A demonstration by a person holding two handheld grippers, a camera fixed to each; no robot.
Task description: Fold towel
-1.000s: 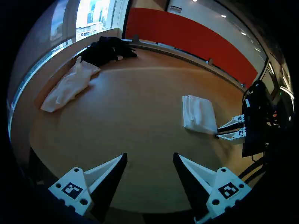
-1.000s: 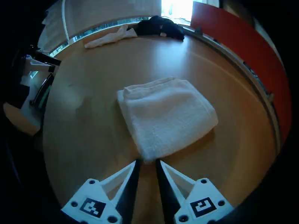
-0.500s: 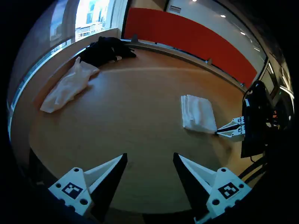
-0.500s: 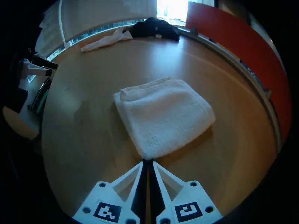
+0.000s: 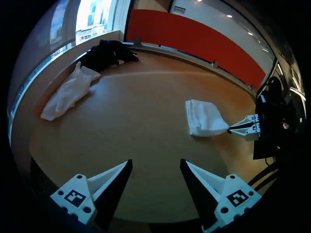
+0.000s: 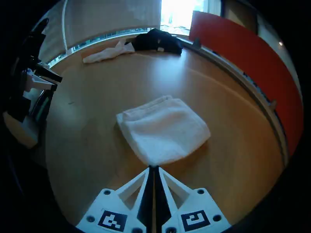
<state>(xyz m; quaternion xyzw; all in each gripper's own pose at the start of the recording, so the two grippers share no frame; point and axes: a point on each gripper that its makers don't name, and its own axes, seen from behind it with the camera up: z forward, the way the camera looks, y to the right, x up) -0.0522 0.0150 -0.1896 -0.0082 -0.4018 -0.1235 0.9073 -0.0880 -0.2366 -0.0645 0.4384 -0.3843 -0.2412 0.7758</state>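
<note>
A white folded towel (image 5: 204, 118) (image 6: 163, 130) lies on the round wooden table (image 5: 132, 112). My right gripper (image 6: 154, 169) (image 5: 230, 129) is shut on the towel's nearest corner, which is drawn up to the fingertips. My left gripper (image 5: 155, 163) hovers open over the table's near edge, well away from the towel, with nothing between its fingers. In the right gripper view the left gripper (image 6: 58, 84) is at the far left, held by a dark-sleeved hand.
A crumpled white cloth (image 5: 66, 93) (image 6: 107, 54) and a black garment (image 5: 107, 54) (image 6: 157, 39) lie at the table's far edge by the window. A red wall panel (image 5: 194, 39) runs behind the table. Bare wood spans the middle.
My right gripper went from slightly open to shut on the towel's near corner, then pulled back a little, drawing that corner with it. My left gripper has stayed open and nearly still.
</note>
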